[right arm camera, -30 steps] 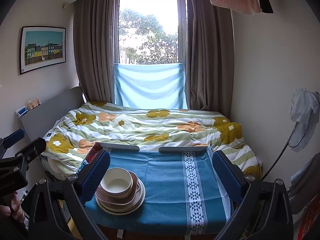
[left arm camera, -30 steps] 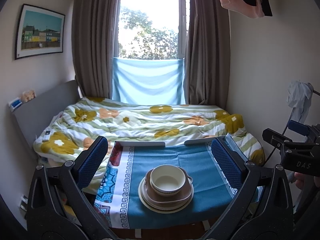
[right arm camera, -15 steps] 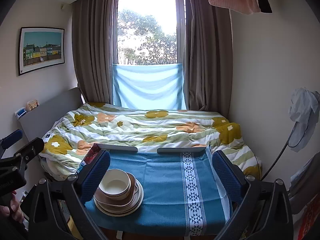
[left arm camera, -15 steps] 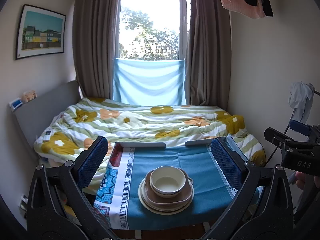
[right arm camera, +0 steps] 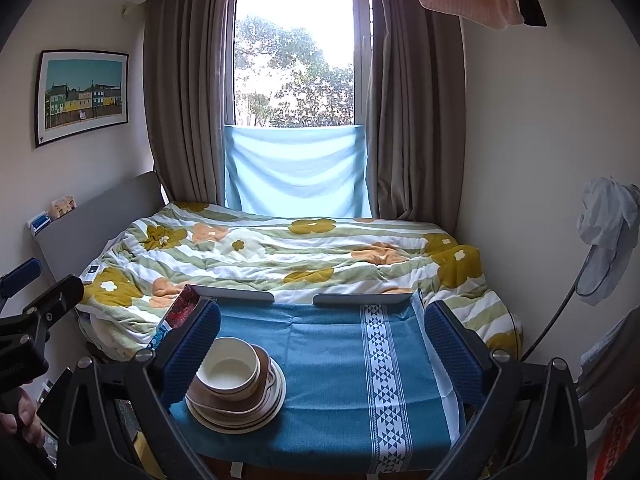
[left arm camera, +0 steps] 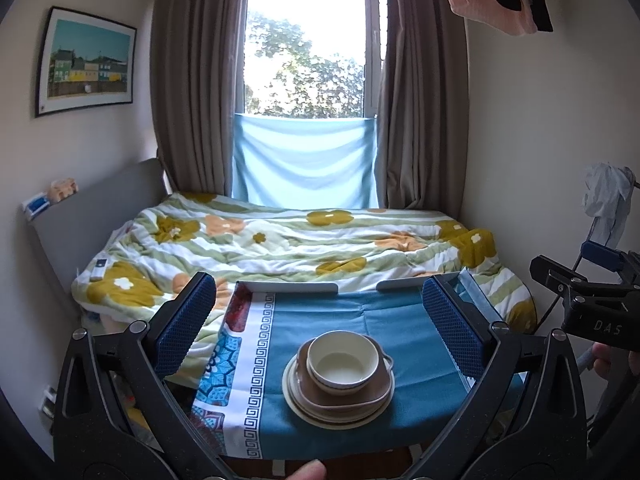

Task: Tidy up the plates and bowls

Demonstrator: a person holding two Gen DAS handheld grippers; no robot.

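A cream bowl sits on top of a brown squarish dish, which rests on cream plates; the stack stands on a small table under a blue cloth. My left gripper hangs open above and in front of the stack, holding nothing. In the right wrist view the same bowl and plates lie at the table's left. My right gripper is open and holds nothing; its left finger overlaps the stack's edge in the image.
A bed with a flowered quilt lies just behind the table, below a curtained window. Two grey rails edge the table's far side. Each view shows the other gripper at its side, with a hand. The cloth's right half is bare.
Both views have crept slightly nearer to the table and the stack looks a little larger. The dishes have not moved and both grippers stay open.
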